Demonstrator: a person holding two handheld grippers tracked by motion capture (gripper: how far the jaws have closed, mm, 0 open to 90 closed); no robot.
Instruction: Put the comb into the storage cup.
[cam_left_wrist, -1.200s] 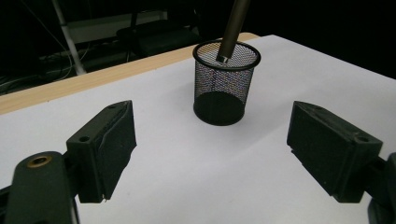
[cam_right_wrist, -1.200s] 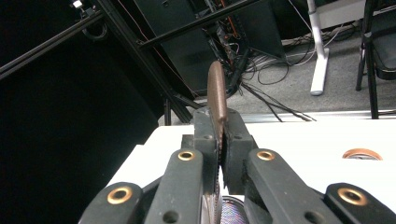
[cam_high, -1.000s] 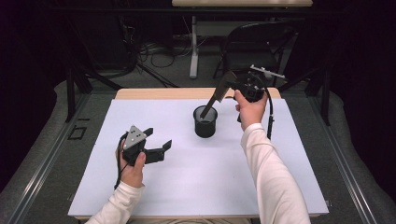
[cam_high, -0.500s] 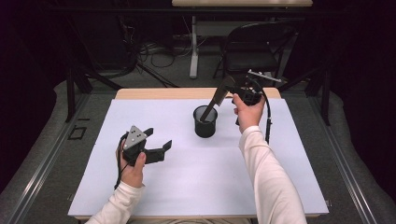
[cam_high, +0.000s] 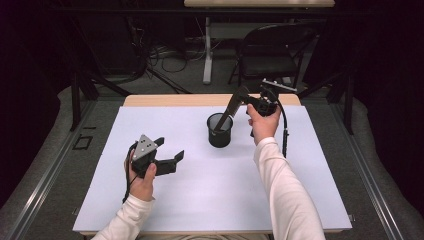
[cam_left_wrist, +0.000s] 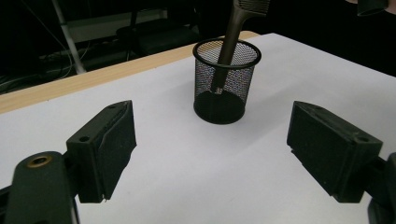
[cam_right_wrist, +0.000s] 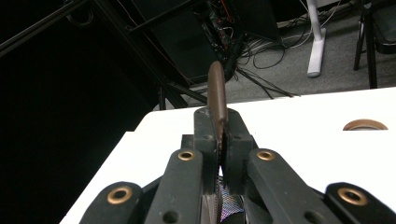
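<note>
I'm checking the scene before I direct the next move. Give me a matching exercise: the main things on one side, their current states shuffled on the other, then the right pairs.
Things:
1. left tool
2. right tool
3. mesh cup
4. comb

States:
A. upright on the white table cover, far of centre
B. jaws wide apart, holding nothing
C. lower end inside the mesh cup, upper end clamped
D. raised over the cup, jaws shut on a thin dark item

Pairs: 1-B, 2-D, 3-A, 4-C
</note>
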